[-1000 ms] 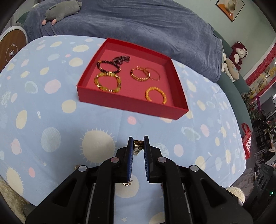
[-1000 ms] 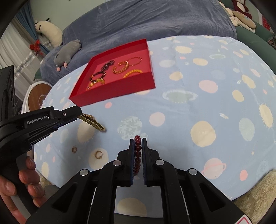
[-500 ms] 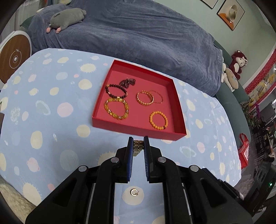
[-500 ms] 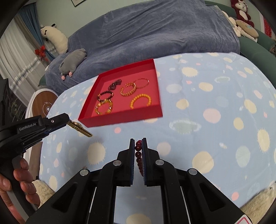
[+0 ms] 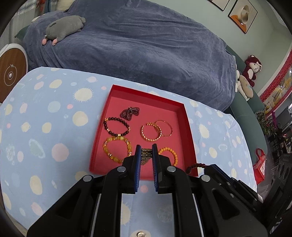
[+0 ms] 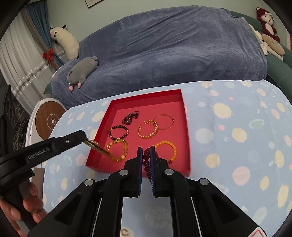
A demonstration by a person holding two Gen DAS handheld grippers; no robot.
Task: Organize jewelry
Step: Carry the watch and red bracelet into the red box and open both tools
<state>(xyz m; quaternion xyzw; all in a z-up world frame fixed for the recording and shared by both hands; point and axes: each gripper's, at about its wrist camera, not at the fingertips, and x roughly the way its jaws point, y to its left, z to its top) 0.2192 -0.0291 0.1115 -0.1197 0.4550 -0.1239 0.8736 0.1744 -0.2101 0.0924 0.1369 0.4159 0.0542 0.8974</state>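
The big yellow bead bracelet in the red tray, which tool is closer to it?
Left. The left tool dangles its gold chain right beside the yellow bracelet. The right tool, holding dark red beads, sits farther toward the orange bracelet.

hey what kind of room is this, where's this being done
Most likely a home living room: a sofa under a blue throw, plush toys such as the grey one, and framed pictures on the wall.

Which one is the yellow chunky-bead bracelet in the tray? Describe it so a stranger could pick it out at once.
Start at the red tray on the spotted blue tablecloth. Go to its near-left corner: the yellow chunky-bead bracelet lies flat there, just in front of the dark-bead bracelet. Its beads are large, irregular and translucent yellow, unlike the small, even orange beads of the bracelet to its right.
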